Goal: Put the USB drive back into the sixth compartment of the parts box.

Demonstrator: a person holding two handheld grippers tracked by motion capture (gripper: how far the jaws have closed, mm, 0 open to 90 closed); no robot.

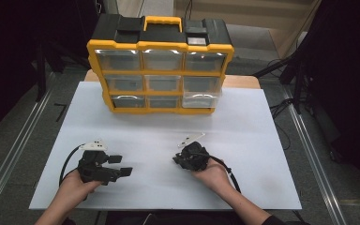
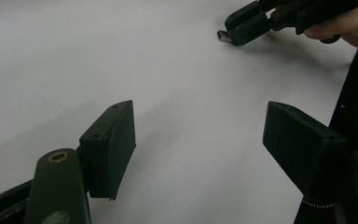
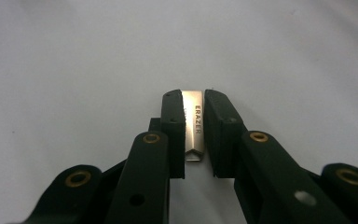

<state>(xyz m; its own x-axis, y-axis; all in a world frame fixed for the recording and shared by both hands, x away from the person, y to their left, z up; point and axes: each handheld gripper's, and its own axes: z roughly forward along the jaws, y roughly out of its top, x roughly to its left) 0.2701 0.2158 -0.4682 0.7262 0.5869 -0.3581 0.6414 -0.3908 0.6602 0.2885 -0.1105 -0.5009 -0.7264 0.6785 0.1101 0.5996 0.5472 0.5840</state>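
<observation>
Step in hand: pick-up of the small metal stick [image 3: 195,132], a slim silver piece lettered ERAZER, from the white table [image 1: 243,140].
Right hand-held gripper [image 3: 195,112]: closed down on the metal stick, both black pads pressing its long sides; in the high view it sits right of centre on the near part of the table [image 1: 182,161], low over the surface.
Metal stick, place: between the right jaws, its far tip poking out past them [image 2: 223,36]; whether it rests on the table or is just clear of it cannot be told.
Left hand-held gripper [image 2: 200,135]: jaws spread wide with nothing between them, only bare table; it rests near-left [image 1: 120,165], well apart from the right one.
Drawer cabinet [image 1: 160,70]: yellow and black, at the far edge of the table; its lower right drawer [image 1: 200,100] stands pulled out a little.
Next move, judged: lift the stick straight up without loosening the pinch, then carry it far and right, probably to that drawer; the thin, smooth piece could twist or slip in the pads.
</observation>
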